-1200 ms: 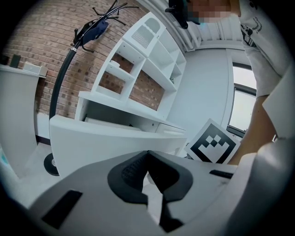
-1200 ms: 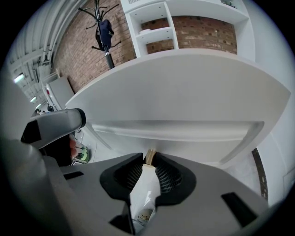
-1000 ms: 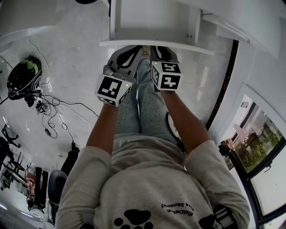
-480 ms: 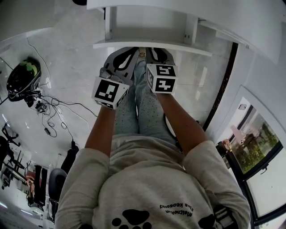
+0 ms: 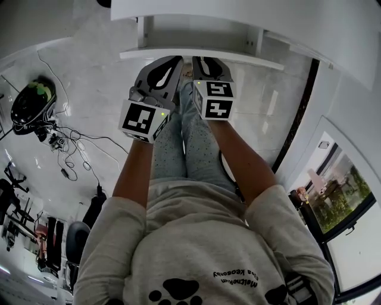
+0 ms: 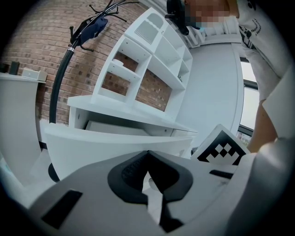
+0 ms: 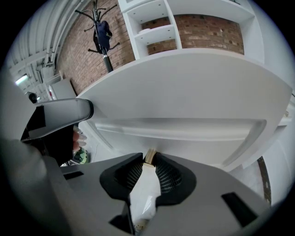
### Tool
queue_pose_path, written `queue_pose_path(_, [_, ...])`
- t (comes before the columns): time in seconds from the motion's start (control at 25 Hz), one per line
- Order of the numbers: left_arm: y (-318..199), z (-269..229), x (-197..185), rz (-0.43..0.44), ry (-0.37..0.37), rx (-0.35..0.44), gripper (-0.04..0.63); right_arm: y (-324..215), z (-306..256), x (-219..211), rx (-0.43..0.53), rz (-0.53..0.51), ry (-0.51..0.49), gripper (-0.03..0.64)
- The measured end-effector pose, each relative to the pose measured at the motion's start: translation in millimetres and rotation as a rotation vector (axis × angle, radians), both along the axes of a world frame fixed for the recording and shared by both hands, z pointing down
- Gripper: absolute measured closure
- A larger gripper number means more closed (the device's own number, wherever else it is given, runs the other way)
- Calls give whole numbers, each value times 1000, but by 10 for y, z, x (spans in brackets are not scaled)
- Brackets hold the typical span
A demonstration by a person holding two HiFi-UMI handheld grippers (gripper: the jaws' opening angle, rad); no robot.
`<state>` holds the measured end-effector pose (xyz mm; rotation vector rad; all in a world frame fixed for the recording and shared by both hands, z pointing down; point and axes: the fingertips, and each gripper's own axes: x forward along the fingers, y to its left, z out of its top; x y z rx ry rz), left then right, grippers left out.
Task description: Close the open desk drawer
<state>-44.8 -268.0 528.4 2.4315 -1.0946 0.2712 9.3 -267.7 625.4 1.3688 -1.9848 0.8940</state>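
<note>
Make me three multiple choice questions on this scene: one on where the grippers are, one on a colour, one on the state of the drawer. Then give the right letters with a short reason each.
1. Where are the left gripper and right gripper?
A) side by side at the drawer front
B) crossed over each other
C) far apart, one out to each side

2. What colour is the desk?
A) black
B) white
C) red

3. What state is the drawer in?
A) fully shut
B) pulled out
C) taken out and lying upside down

Answers:
1 A, the head view shows both tips together at the front panel.
2 B, the desktop and drawer are plain white.
3 B, its front stands clear of the desk with the inside showing.
</note>
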Motion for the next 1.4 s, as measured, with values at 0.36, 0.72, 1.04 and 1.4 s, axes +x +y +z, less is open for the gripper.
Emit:
queue_pose_path(0.36, [-230,29,2,-26,-9,3,577,-230,28,4,7,-12,-14,512])
queue_pose_path(0.72, [-416,12,25,-40,-16,4,577,-418,7,22,14,-18,-26,512])
queue_pose_path(1.04, [-529,33,53,-37,-22,-5,578,-531,10,40,12,-18,-27,512])
queue_pose_path(1.4, [-730,53,38,-51,-20,-3,578,-727,30,25,14,-25,-21,512])
